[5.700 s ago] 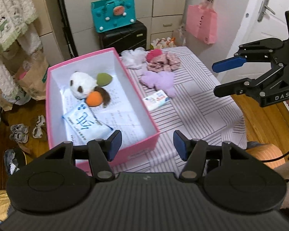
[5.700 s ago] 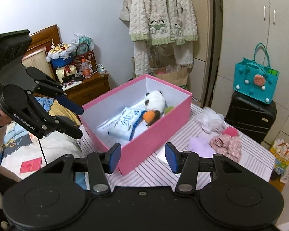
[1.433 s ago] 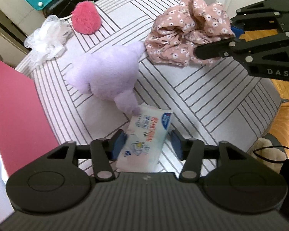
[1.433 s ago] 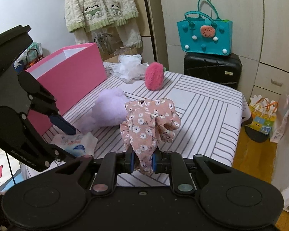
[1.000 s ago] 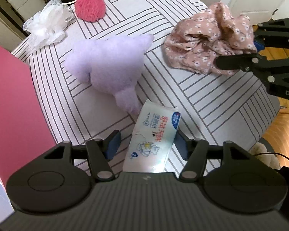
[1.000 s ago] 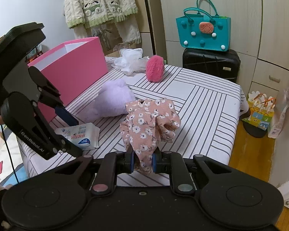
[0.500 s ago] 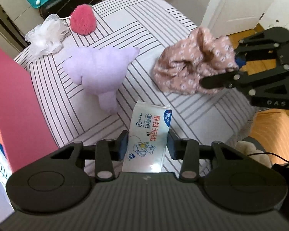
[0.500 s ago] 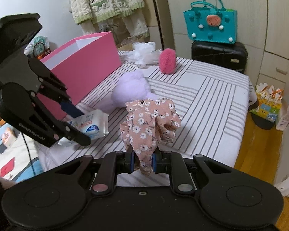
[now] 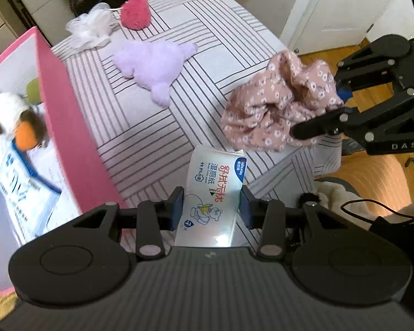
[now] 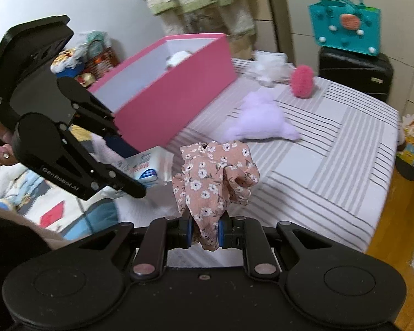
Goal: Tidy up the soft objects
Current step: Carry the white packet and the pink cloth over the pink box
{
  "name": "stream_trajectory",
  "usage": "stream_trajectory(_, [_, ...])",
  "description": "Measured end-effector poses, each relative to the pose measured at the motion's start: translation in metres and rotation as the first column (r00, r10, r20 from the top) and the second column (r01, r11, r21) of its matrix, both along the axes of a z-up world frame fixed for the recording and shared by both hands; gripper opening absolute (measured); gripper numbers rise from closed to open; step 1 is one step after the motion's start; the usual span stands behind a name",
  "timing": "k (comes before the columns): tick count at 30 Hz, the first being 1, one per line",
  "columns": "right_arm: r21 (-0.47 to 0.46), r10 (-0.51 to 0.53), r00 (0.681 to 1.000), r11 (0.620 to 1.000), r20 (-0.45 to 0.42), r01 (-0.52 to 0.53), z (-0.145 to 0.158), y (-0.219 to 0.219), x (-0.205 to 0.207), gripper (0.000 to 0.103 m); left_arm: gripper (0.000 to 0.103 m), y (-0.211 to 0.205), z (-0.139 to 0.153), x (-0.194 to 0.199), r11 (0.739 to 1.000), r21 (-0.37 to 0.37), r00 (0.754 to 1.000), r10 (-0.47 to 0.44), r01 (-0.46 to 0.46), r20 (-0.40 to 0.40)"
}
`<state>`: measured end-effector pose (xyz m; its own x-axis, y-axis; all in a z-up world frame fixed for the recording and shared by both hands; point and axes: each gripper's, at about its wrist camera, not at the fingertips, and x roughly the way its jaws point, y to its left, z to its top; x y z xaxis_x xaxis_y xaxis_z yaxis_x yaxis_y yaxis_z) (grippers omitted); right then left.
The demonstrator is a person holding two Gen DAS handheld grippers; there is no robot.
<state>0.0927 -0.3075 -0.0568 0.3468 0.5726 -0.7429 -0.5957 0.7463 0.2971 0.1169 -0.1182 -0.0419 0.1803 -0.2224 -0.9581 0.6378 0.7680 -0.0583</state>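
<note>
My left gripper is shut on a white wet-wipe pack and holds it above the striped table near the pink box. The pack also shows in the right wrist view. My right gripper is shut on a pink floral cloth, lifted off the table; the cloth also shows in the left wrist view. A lilac plush, a magenta fuzzy ball and a white mesh puff lie on the table.
The pink box holds a white plush, an orange ball, a green ball and a tissue pack. A black suitcase with a teal bag stands behind the table. A bed lies to the left.
My left gripper closed on the wet-wipe pack and lifted it toward the pink box. My right gripper, holding the floral cloth, rose and moved the same way.
</note>
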Motion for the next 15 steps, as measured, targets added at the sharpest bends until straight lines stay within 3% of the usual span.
stream_trajectory(10, [0.016,0.133,0.991,0.991,-0.012,-0.133,0.043,0.051,-0.016,0.019,0.040,0.050,0.042,-0.036,0.997,-0.047,0.996,0.065,-0.062,0.058])
stream_trajectory(15, [0.010,0.201,0.977,0.979,0.075,-0.202,0.074,0.088,-0.019,0.019,0.041,0.084,0.069,-0.048,0.990,-0.080,0.986,0.121,-0.112,0.114])
